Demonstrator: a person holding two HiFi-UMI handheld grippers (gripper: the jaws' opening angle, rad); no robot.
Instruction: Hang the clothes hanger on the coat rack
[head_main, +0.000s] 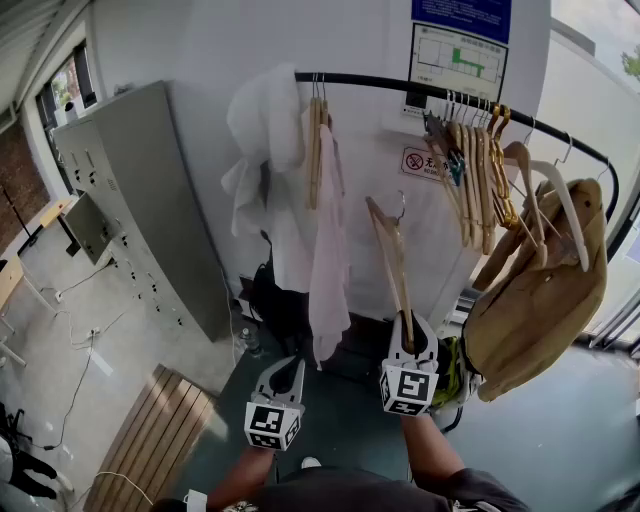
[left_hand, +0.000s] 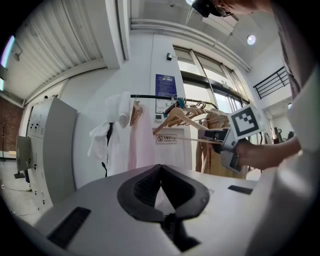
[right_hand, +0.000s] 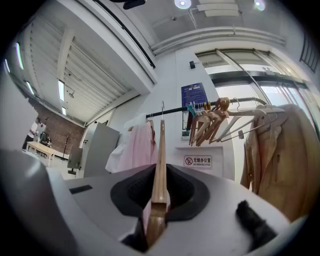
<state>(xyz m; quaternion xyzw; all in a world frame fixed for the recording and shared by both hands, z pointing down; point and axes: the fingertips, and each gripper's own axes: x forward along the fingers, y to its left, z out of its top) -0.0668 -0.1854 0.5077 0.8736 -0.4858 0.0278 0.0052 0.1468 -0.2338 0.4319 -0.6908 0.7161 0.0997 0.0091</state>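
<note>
A black coat rack rail (head_main: 420, 90) runs across the white wall at the top. My right gripper (head_main: 412, 345) is shut on the lower end of a wooden hanger (head_main: 390, 250), which stands upright below the rail with its metal hook (head_main: 400, 207) free in the air. In the right gripper view the hanger (right_hand: 161, 150) sits edge-on between the jaws of the right gripper (right_hand: 160, 172), pointing at the rail (right_hand: 175, 111). My left gripper (head_main: 293, 368) hangs lower left, shut and empty. In the left gripper view, beyond the left gripper (left_hand: 161, 169), the right gripper (left_hand: 235, 137) shows with the hanger (left_hand: 180, 117).
On the rail hang a white garment (head_main: 262, 130), a pink garment (head_main: 328, 250), several wooden hangers (head_main: 475, 170) and a tan coat (head_main: 540, 290). A grey locker cabinet (head_main: 150, 200) stands at the left. A slatted wooden board (head_main: 150, 440) lies on the floor.
</note>
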